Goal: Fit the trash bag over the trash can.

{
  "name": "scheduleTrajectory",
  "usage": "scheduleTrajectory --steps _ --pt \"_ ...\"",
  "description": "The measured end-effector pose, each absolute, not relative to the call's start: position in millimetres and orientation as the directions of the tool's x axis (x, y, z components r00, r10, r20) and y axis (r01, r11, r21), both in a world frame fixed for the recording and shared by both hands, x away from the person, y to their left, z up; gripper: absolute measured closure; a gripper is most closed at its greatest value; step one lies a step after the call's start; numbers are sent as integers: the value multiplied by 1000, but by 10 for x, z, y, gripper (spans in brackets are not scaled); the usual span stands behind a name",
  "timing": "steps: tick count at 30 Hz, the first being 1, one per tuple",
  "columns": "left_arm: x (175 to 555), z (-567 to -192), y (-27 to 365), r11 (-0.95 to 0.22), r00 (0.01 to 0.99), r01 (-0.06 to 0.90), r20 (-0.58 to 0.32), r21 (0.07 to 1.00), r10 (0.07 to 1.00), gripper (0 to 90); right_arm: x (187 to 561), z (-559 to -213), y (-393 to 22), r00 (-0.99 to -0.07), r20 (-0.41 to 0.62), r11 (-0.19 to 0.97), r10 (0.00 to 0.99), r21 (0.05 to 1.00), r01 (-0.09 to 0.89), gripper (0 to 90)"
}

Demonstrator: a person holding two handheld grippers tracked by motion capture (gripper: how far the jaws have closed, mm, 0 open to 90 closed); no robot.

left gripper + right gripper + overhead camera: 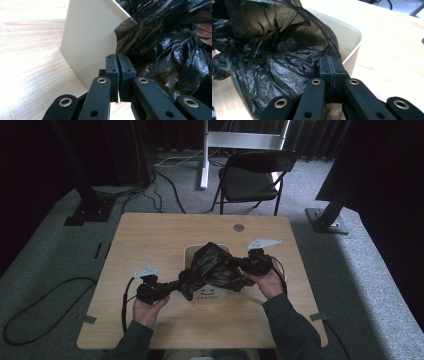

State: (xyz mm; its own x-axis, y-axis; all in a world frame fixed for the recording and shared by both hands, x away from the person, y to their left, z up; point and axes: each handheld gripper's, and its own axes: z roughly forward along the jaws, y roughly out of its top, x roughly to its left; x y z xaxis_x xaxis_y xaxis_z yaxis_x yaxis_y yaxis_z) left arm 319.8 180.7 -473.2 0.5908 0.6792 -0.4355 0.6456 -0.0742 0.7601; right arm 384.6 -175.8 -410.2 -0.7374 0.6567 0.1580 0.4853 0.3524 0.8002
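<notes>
Left tool (117,58): clenched on a fold of the black plastic bag (160,42), jaws pressed together at the centre of the left gripper view.
Right tool (332,61): clamped on the bag's edge just inside the bin's rim, centre of the right gripper view.
Bag position: draped over and into the cream bin (216,296), centre of the high view, stretched between both tools.
Bin: stands upright on the wooden surface (150,235).
Background: a dark chair (250,177) beyond the surface, upper centre.
</notes>
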Motion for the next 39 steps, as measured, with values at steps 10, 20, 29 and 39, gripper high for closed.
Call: scheduleTrajectory --steps 10,20,29,39 --pt "3180 -4637 1874 -75 601 616 -406 784 688 697 4002 -4052 -1646 -733 126 383 669 787 484 900" --pt "3068 -4380 1913 -116 688 515 -329 849 647 503 3999 -4033 -1630 -735 116 395 668 782 483 900" --pt "3028 -4253 1894 -142 714 468 -279 872 642 446 3992 -4027 -1620 -739 114 401 664 780 481 900" --pt "3103 -4063 1747 -174 743 424 -231 889 628 442 3975 -4023 -1607 -743 114 403 660 781 478 900"
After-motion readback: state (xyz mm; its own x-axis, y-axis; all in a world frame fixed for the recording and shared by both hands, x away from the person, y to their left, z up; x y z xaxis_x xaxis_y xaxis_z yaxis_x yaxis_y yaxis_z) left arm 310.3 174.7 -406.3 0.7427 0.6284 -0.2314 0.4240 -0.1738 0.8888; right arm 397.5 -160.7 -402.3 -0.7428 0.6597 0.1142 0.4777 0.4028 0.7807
